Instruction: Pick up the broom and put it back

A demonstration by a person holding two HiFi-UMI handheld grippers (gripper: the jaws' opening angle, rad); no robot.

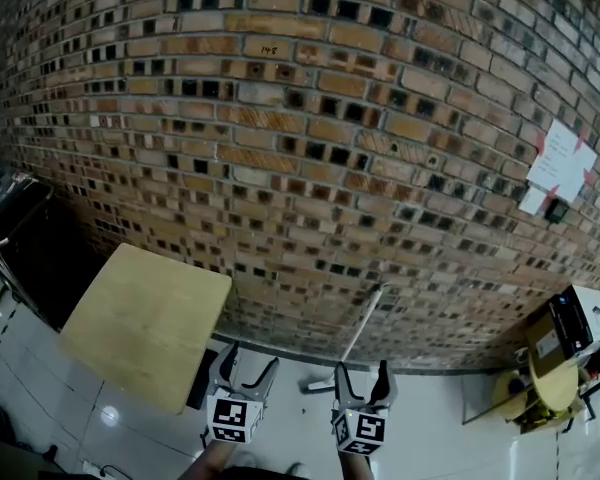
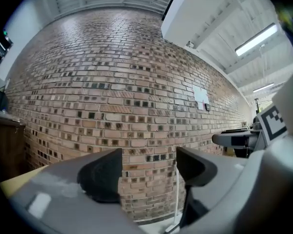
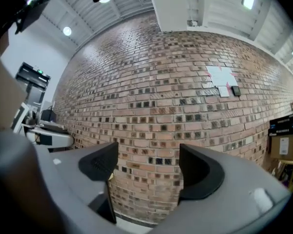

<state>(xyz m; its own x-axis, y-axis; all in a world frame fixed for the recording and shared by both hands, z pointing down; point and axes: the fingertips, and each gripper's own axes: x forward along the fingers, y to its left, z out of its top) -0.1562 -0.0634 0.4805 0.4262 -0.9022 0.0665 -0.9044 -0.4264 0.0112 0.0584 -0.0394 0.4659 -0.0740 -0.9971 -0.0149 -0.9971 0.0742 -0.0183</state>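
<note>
One broom (image 1: pixel 363 326), two tools (image 1: pixel 250 360) (image 1: pixel 362 373)

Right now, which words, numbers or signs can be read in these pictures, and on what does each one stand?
"148" (as it seems): handwritten in dark strokes on a light brown brick high in the wall.
White paper sheets with red corners on the wall: print too small to read.
Brown and black carton box by the wall: labels too blurred to read.
</note>
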